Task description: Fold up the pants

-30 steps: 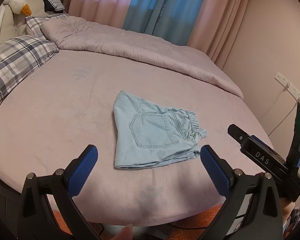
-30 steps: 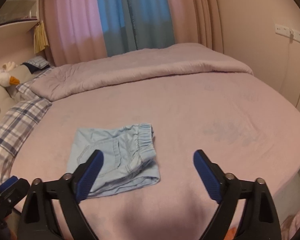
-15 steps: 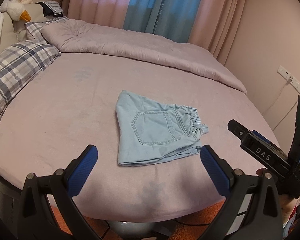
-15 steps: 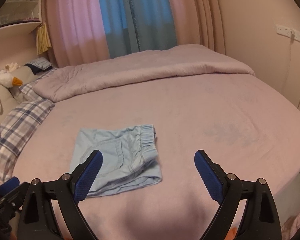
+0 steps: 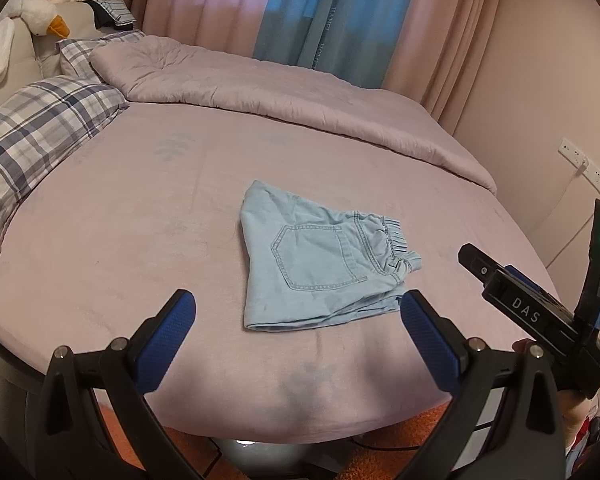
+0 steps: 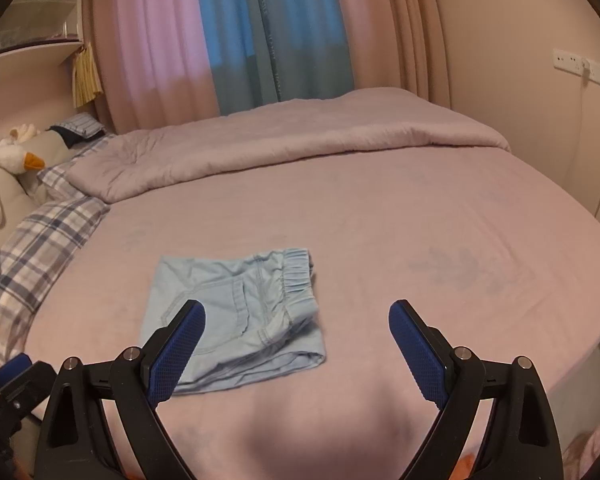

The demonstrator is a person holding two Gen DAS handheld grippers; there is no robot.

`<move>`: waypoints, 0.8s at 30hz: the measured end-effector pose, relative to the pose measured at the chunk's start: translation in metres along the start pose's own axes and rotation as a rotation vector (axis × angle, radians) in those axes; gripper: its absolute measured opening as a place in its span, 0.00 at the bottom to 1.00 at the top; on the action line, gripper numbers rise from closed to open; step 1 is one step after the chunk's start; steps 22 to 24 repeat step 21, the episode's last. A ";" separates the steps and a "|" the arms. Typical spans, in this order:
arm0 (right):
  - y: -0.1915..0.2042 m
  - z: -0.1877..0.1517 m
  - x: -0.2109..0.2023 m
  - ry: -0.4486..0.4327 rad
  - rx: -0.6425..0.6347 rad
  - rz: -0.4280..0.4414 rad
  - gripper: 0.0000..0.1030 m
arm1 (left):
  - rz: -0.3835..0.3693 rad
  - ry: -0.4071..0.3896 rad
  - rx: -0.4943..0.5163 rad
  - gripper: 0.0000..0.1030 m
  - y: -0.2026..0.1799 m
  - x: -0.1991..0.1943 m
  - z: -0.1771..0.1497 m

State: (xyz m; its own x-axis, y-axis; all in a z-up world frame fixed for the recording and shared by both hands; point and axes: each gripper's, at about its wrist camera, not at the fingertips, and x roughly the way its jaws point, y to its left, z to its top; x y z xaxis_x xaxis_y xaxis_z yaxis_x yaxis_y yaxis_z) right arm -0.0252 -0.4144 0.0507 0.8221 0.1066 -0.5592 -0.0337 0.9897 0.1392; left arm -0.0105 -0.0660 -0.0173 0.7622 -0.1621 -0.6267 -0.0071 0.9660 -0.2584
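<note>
Lying flat on the pink bed sheet (image 5: 140,216), the light blue pants (image 5: 320,268) are folded into a compact, roughly square bundle near the bed's front edge. Back pocket faces up. In the left wrist view the elastic waistband (image 5: 392,240) points right, toward the wall side, and the hem end points left toward the plaid pillow (image 5: 40,128); the long axis runs left-right across the bed, slightly tilted. Folded layers stack visibly along the near edge.

Left gripper (image 5: 298,334): jaws spread wide, empty, hovering off the bed's front edge, not touching the pants. Right gripper (image 6: 296,344): jaws also spread wide, holding nothing, hovering above the near side of the bed; its left finger overlaps the pants' near-left part in view, contact can't be told. The right gripper's body shows at the right of the left wrist view, green light on.

Folded duvet (image 5: 260,92) lies across the far side. Curtains (image 6: 240,32) behind. Stuffed goose (image 5: 40,16) beside the pillows.
</note>
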 end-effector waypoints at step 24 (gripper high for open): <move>0.007 -0.004 0.004 0.020 -0.007 -0.001 0.90 | 0.006 0.010 -0.029 0.99 0.006 0.004 -0.002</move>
